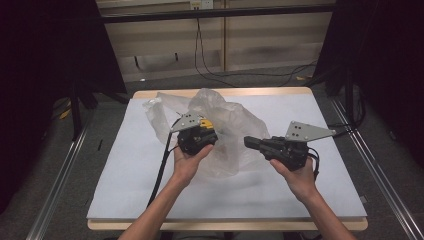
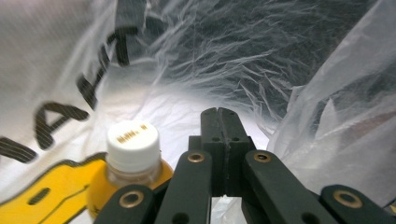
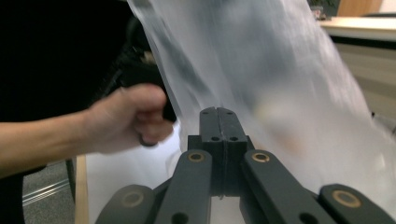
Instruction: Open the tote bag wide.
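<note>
Both grippers have their jaws together, empty. Left gripper (image 2: pixel 218 116) noses inside the crumpled clear plastic bag (image 1: pixel 227 125) near the desk's far edge, beside a white-capped yellow bottle (image 2: pixel 131 163); right gripper (image 1: pixel 249 142) seemingly meets the film. Closed jaws may topple the bottle.

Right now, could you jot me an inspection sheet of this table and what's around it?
Surface: table under a pale sheet, wooden edge showing.
Job's things: crumpled clear bag at mid-table; yellow bottle with a white cap lies inside it.
Clutter: nothing seen.
Grippers: left gripper pokes into the bag, jaws shut on nothing; right gripper is at the bag's side, jaws shut, whether it pinches the plastic is unclear.
Cables: one cable trails from the left gripper off the table's near edge; more lie on the floor behind.
Surroundings: dark curtains on both sides, metal rails on the floor.
</note>
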Demonstrator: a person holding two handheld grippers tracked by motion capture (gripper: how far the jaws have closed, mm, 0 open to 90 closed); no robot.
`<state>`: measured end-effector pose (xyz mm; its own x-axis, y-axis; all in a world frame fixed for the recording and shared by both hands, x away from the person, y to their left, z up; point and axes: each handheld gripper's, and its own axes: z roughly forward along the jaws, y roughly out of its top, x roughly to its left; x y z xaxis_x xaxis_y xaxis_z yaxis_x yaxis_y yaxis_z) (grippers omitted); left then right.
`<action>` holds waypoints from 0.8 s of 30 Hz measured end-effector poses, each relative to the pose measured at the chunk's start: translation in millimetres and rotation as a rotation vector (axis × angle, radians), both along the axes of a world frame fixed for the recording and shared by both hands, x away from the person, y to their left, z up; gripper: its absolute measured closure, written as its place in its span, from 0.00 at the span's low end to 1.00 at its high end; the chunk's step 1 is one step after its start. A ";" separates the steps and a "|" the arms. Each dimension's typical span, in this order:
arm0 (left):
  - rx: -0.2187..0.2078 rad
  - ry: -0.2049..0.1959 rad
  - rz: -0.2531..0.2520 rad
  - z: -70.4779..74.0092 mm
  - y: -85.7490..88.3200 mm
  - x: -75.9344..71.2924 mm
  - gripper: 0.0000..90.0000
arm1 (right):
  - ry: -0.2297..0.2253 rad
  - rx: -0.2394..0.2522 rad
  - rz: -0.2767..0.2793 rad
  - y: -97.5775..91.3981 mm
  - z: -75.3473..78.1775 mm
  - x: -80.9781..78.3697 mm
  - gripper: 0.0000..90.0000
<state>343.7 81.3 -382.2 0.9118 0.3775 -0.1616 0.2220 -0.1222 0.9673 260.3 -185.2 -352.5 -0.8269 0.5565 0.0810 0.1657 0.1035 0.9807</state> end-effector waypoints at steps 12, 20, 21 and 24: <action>0.107 0.019 -0.044 -28.3 -20.9 -5.7 1.00 | -0.010 0.030 0.002 11.7 8.4 9.1 1.00; 0.168 0.056 -0.036 -44.6 -12.7 2.0 1.00 | 0.030 0.024 -0.066 8.5 -8.8 38.1 1.00; 0.167 0.065 -0.031 -46.8 -12.3 2.3 1.00 | 0.034 0.019 -0.071 8.9 -10.9 40.8 1.00; 0.171 0.076 -0.029 -51.0 -9.8 3.9 1.00 | 0.039 -0.011 -0.093 9.9 -17.8 49.1 1.00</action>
<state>347.6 71.6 -433.2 0.9102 0.3791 -0.1666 0.2880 -0.2905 0.9125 309.4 -175.3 -370.3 -0.7678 0.6319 0.1053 0.2129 0.0967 0.9723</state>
